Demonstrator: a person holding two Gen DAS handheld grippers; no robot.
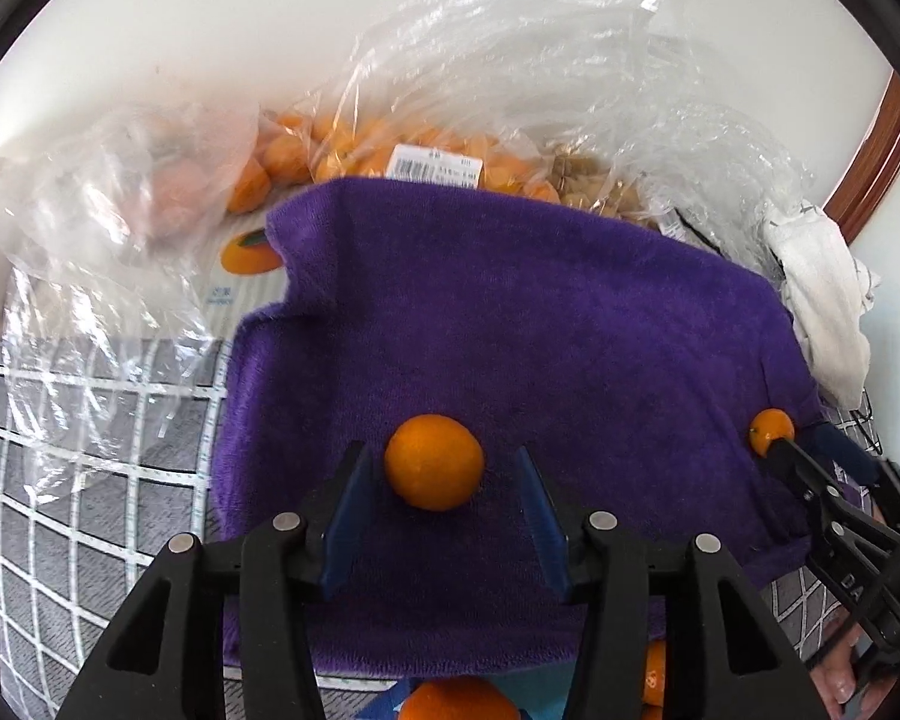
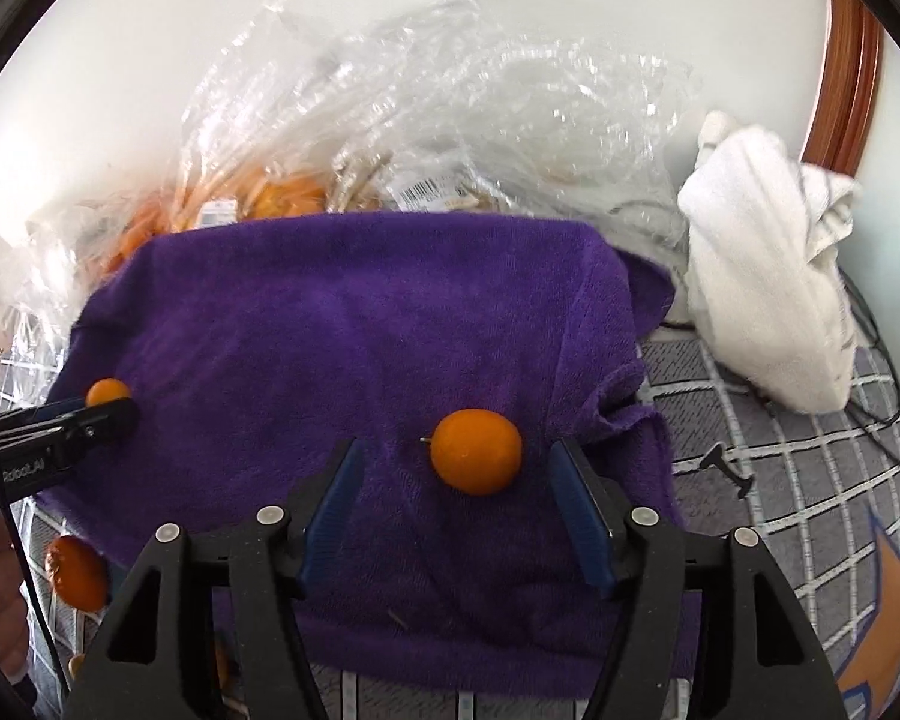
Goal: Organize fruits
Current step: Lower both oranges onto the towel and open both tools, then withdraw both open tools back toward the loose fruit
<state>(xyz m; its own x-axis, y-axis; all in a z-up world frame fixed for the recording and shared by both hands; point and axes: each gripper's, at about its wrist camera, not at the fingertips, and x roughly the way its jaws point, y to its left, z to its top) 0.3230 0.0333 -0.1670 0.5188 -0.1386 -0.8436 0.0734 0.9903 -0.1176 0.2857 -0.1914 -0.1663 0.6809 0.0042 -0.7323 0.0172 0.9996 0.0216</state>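
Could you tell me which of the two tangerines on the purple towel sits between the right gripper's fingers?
The stemmed tangerine near the purple towel's right edge; the right gripper brackets it, open. The other tangerine lies between the left gripper's fingers.

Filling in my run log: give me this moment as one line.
left tongs: open around left orange | right tongs: open around right orange | both on purple towel | bagged oranges behind

A home, most likely a bedroom. A grey checked bedspread [image 2: 810, 468] lies under a purple towel [image 2: 360, 330], a wooden door frame [image 2: 846, 60] meets a plain white wall [image 1: 210, 30], and shop-labelled bags of oranges [image 1: 390, 150] sit nearby.
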